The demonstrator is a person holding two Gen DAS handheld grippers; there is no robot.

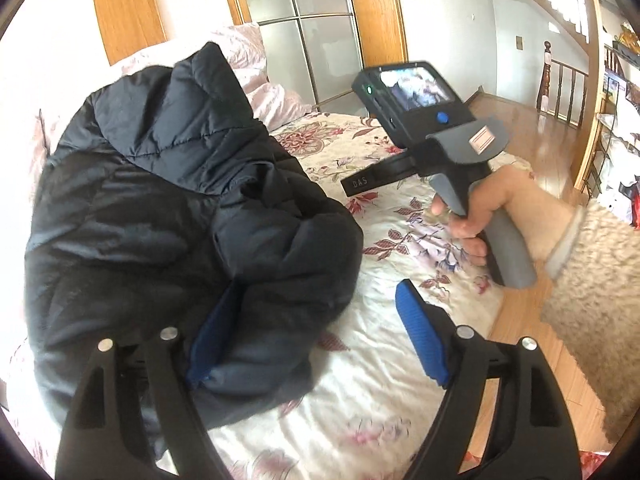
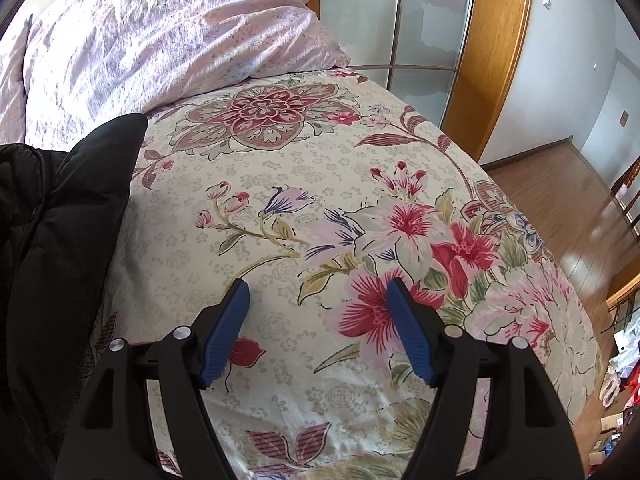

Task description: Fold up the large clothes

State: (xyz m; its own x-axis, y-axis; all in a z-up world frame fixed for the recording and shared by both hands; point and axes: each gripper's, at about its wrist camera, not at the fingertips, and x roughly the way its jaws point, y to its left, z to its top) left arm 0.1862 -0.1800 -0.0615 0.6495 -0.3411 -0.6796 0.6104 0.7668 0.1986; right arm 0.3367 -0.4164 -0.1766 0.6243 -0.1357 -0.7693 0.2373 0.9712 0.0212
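Navy quilted nylon: one puffer jacket (image 1: 160, 200), bundled in a rough heap on the floral bedspread (image 1: 400, 340), hood end toward the pink pillows (image 2: 160, 32), a blue lining patch showing at its near edge. Left gripper (image 1: 312, 336): fingers spread wide, one blue pad (image 1: 212, 340) pressed against or tucked into the jacket's near fold, the other pad clear of it over bare bedspread; nothing is clamped. Right gripper (image 2: 316, 328): beside the jacket on its bedspread side, fingers parted to a moderate gap, holding nothing, aimed at printed flowers with the jacket only at the edge of its view. Right hand (image 1: 476, 220), in a fleece cuff, grips the handle of that tool, seen in the left wrist view just off the jacket. Wooden floor (image 2: 560, 200) lies beyond the bedspread's far side from the jacket. Condition judged: fold partly formed, not yet squared. Risks: slippery, air-filled shell may spring open once let go; a single-layer pinch at the near fold would drag the lining out and skew the bundle; closing on bedspread together with jacket would pull the cover along.
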